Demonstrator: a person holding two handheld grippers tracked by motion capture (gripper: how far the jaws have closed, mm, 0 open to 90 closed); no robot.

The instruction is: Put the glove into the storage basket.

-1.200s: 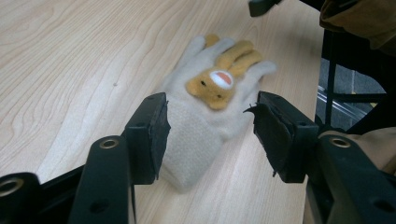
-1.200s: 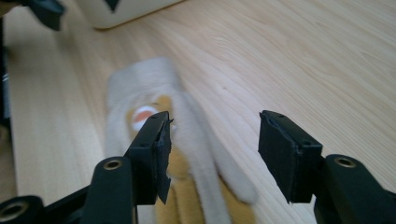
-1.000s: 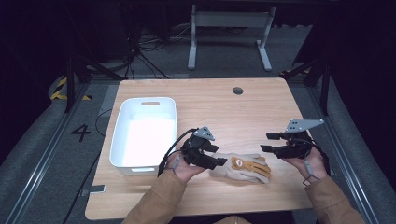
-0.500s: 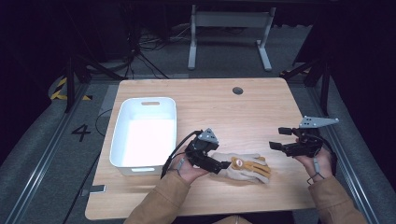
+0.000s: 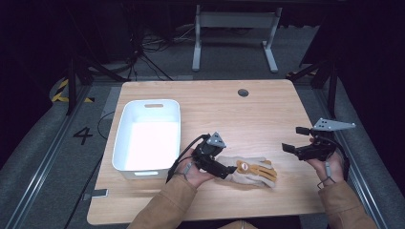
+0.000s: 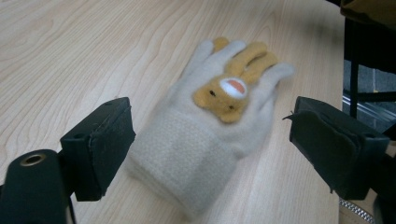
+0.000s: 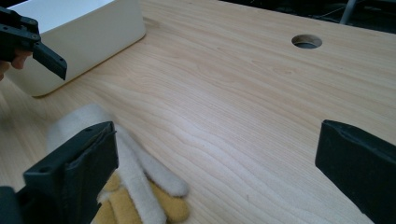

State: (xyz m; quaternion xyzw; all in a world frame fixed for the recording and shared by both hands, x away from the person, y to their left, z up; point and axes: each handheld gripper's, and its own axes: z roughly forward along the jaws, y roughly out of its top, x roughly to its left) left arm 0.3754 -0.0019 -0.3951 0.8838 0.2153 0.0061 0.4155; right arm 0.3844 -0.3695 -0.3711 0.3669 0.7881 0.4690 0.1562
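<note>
A white bin (image 5: 147, 138) stands empty on the left half of a wooden desk (image 5: 248, 114) as a person works over a cream glove (image 5: 250, 171) lying flat near the desk's front edge, just right of the bin. The left gripper (image 5: 230, 170) hangs low at the glove's cuff, its jaws spread after just opening; in the left gripper view the knit cuff (image 6: 187, 158) sits between the two pads without either pressing on it, so the glove lies free. The glove runs lengthwise across the desk, cuff toward the bin and fingers pointing right, with a tan plush animal patch (image 6: 229, 91) facing up on its back. Farther right, the right gripper (image 5: 297, 140) hovers well apart from the glove, near the desk's right edge, its jaws also just opened wide and empty; the right gripper view shows the glove's fingertips (image 7: 140, 196) low beside its near jaw. The step in hand reads as a release and re-grasp of the glove, probably ahead of moving it to the bin. The next move would call for closing the left gripper squarely across the cuff, then lifting it leftward over the bin's rim.
</note>
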